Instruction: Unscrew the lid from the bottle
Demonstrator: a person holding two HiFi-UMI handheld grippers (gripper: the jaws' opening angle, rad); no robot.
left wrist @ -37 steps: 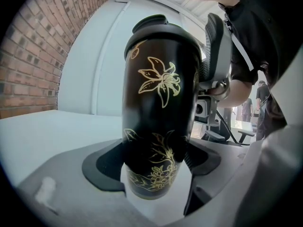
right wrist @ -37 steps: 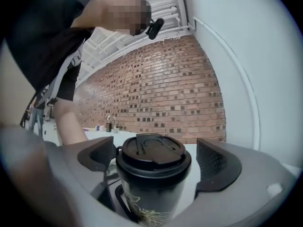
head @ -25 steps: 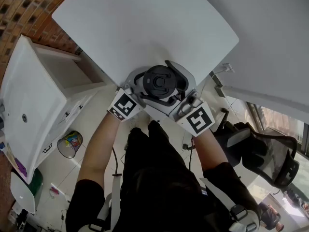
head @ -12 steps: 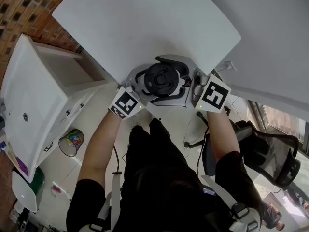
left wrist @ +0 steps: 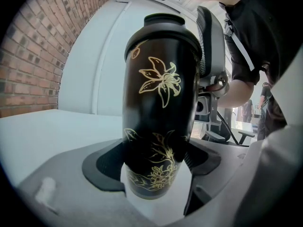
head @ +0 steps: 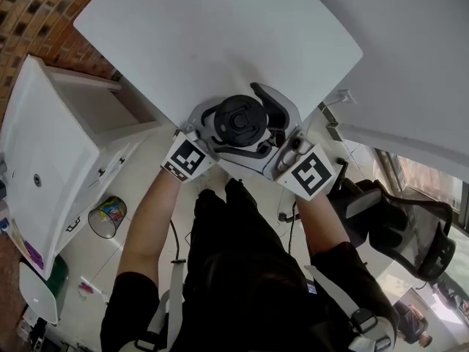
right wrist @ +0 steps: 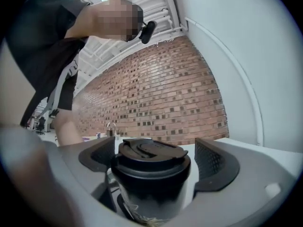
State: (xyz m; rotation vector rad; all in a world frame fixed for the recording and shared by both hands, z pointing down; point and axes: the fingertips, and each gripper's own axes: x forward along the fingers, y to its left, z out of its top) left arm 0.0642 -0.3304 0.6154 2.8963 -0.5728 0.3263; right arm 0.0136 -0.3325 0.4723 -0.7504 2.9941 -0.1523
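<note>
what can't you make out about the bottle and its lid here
- Body of the bottle: head view, hidden under its own lid.
- Thread of the lid, so how far it is unscrewed: hidden inside the lid in every view.
- The bottle's flower print: right gripper view, mostly cut off by the bottom edge.
- Whether the base touches the table: left gripper view, unclear.

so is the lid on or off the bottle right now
On. The black lid caps the bottle, sitting level on its top; how far it's unscrewed, cannot tell.

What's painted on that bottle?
Gold flowers on the black bottle, clearest in the left gripper view.
</note>
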